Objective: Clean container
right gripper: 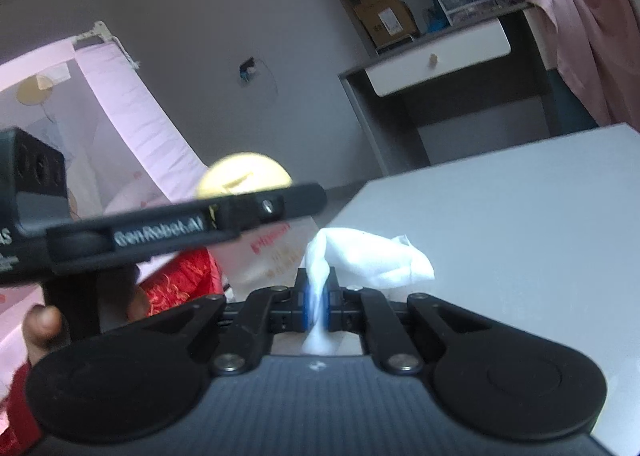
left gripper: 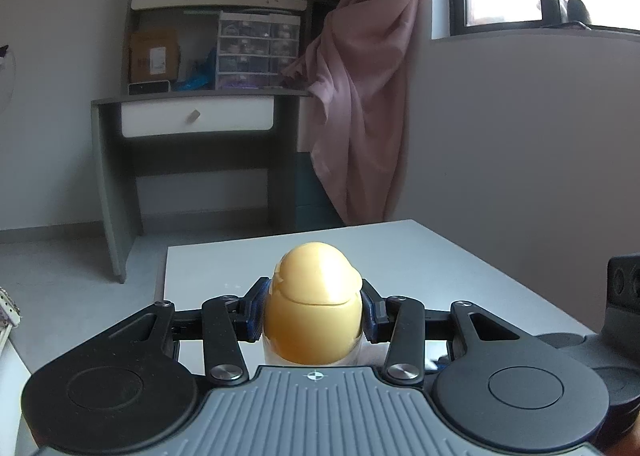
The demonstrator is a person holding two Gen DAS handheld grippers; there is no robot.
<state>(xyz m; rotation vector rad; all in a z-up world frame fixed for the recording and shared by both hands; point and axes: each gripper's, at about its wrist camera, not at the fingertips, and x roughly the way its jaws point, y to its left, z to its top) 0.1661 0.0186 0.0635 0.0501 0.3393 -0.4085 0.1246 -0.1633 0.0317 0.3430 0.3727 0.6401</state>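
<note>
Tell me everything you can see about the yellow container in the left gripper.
The yellow container is egg-shaped, smooth and glossy, apparently plastic, with a domed lid seamed to a rounder lower body over a pale base. It stands upright above the white table, clamped at its sides by the left gripper jaws. In the right wrist view only its blurred top shows above that gripper.

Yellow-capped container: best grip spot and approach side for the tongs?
Grip the yellow-capped container across its near-straight sides just below the cap seam, approaching level from the front. The domed top would slip. The left tongs hold it exactly there, pads on opposite sides.
</note>
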